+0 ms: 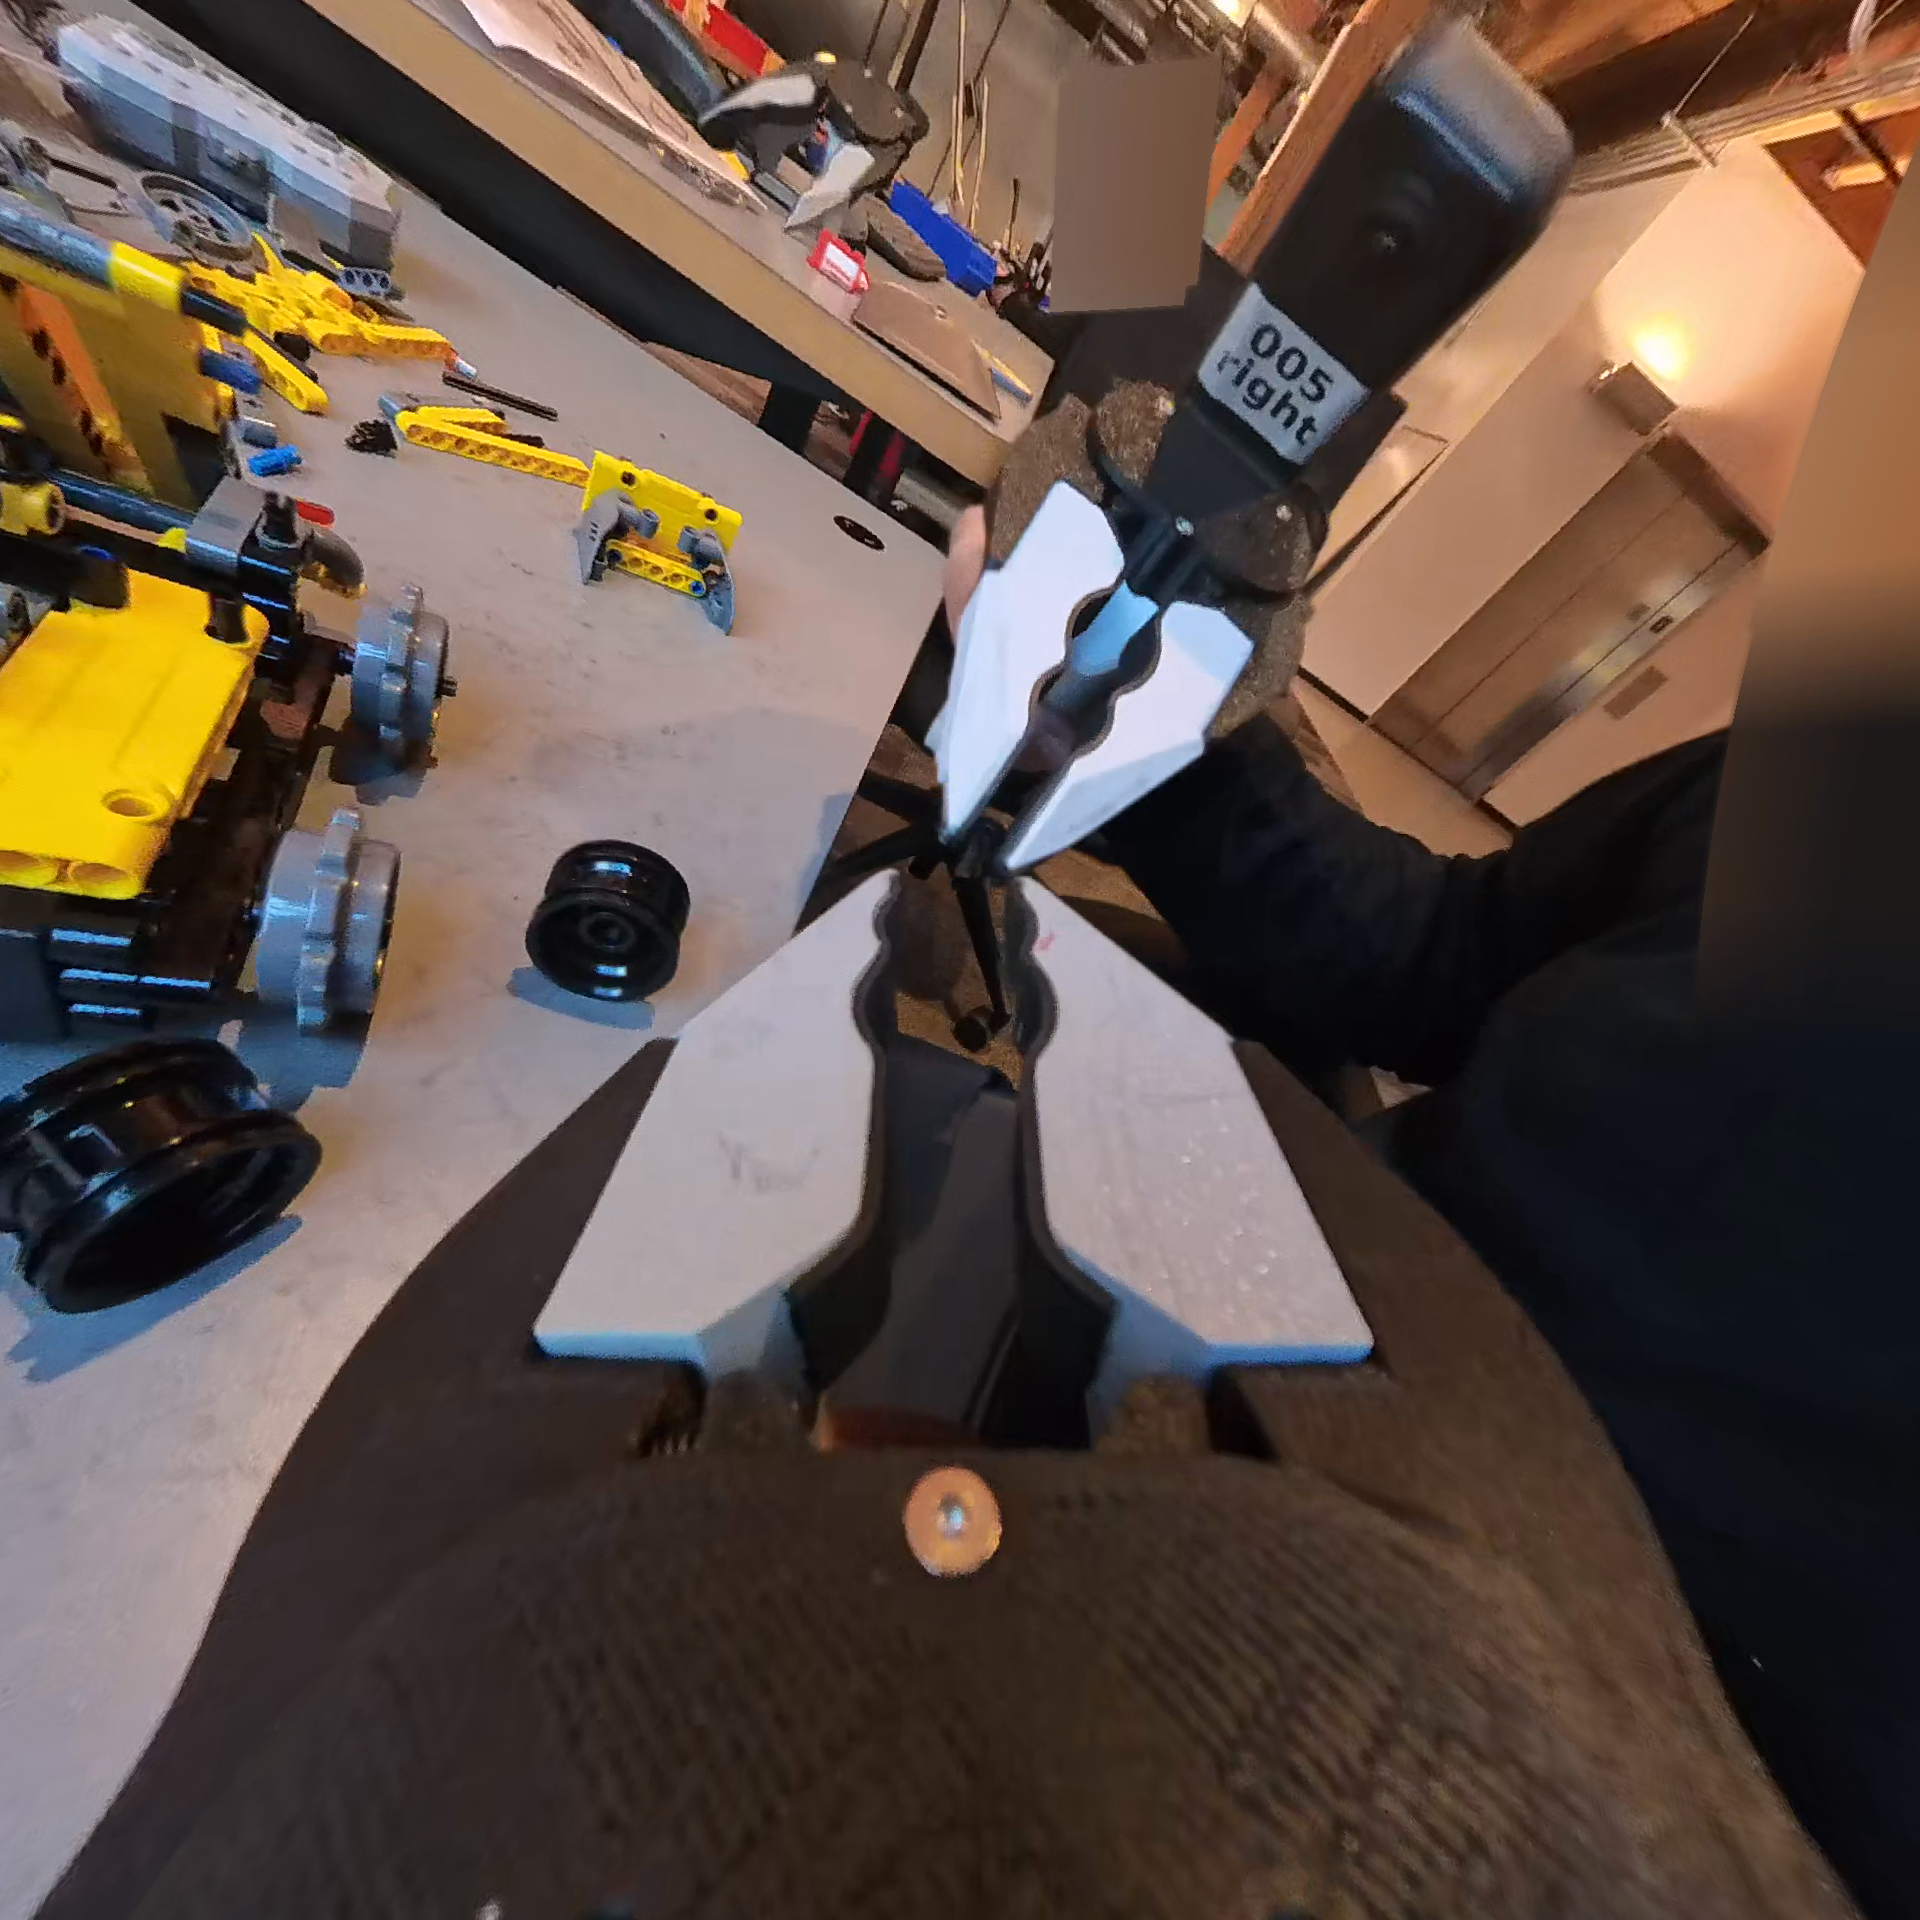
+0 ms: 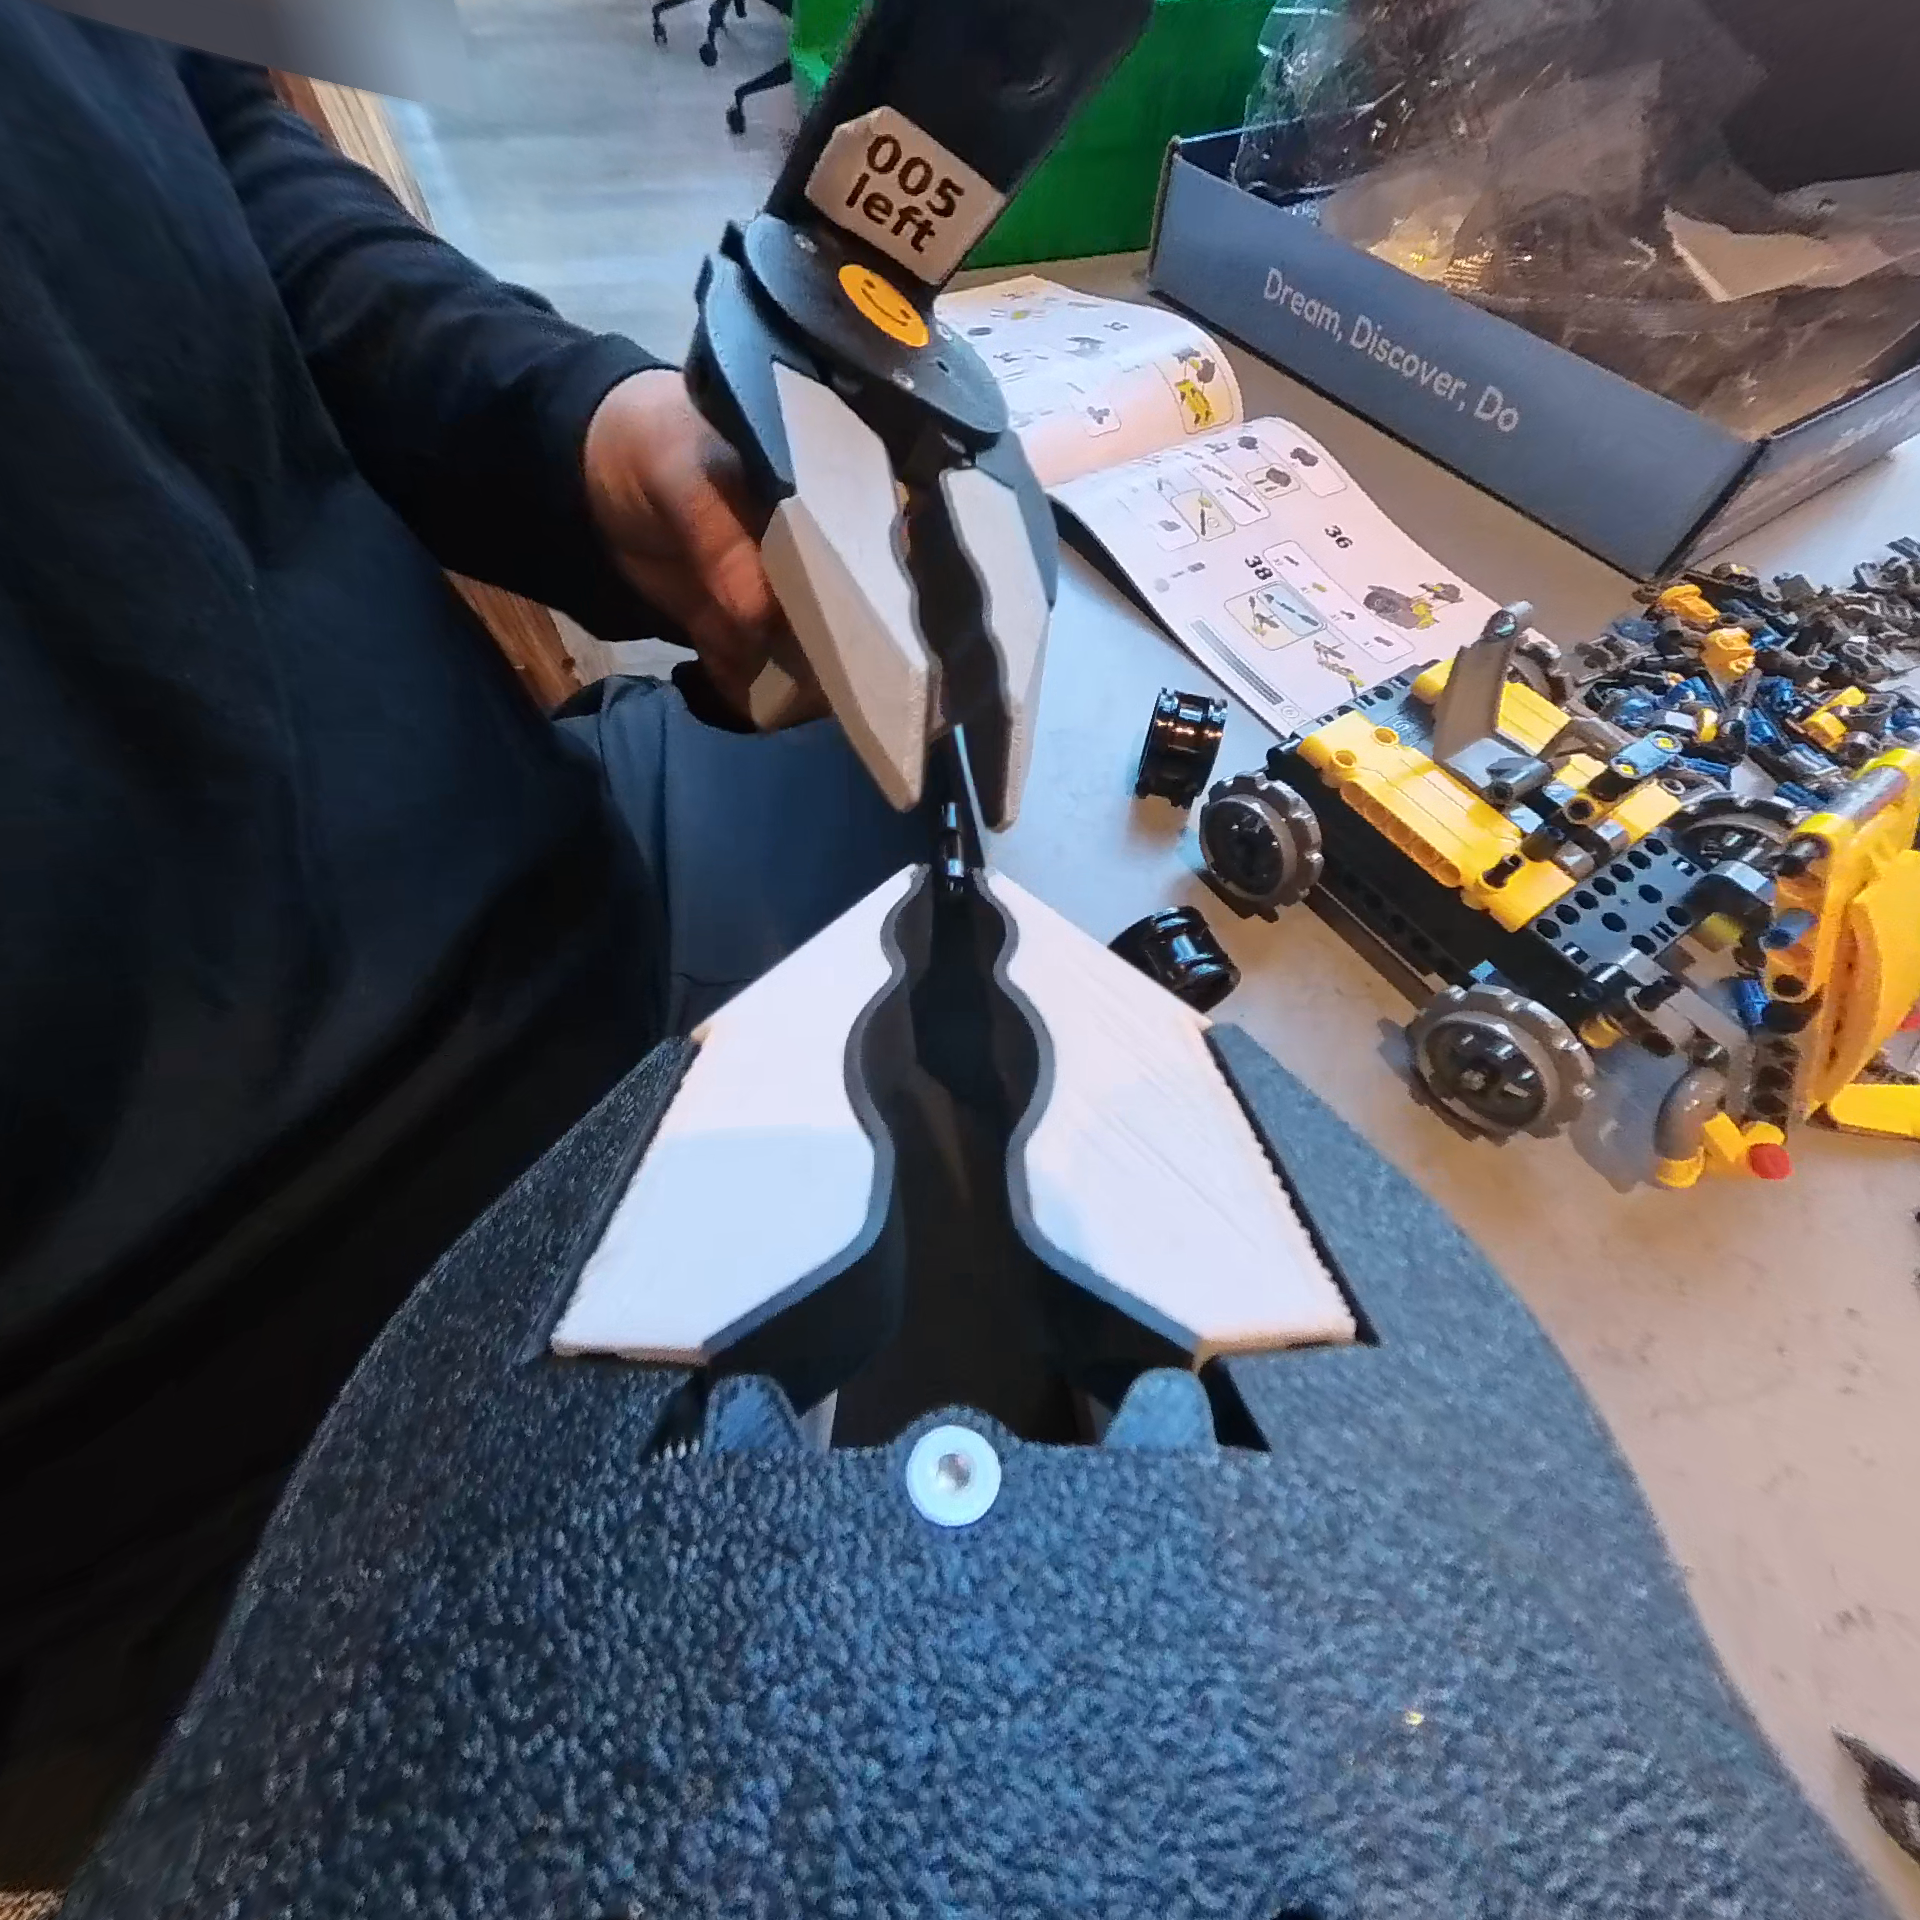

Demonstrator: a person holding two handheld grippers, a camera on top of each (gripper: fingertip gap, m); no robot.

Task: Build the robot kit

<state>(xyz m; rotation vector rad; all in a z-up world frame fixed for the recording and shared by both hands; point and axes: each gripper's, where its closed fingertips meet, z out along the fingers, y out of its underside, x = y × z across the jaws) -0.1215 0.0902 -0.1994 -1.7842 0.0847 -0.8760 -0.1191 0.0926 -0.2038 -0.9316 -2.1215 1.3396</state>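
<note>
I hold both grippers tip to tip beside the yellow vehicle [image 2: 1538,831] — left gripper [image 1: 956,883] and right gripper [image 2: 951,883] each pinched shut on one thin black axle [image 1: 982,956].

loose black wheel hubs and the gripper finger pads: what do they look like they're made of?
Wheel hubs: probably glossy moulded plastic; sharp highlights on the rims, smooth surfaces.
Finger pads: matte white, likely 3D-printed plastic; fine parallel ridges show in the right wrist view. Dark wavy inner edging could be rubber, can't confirm.
</note>
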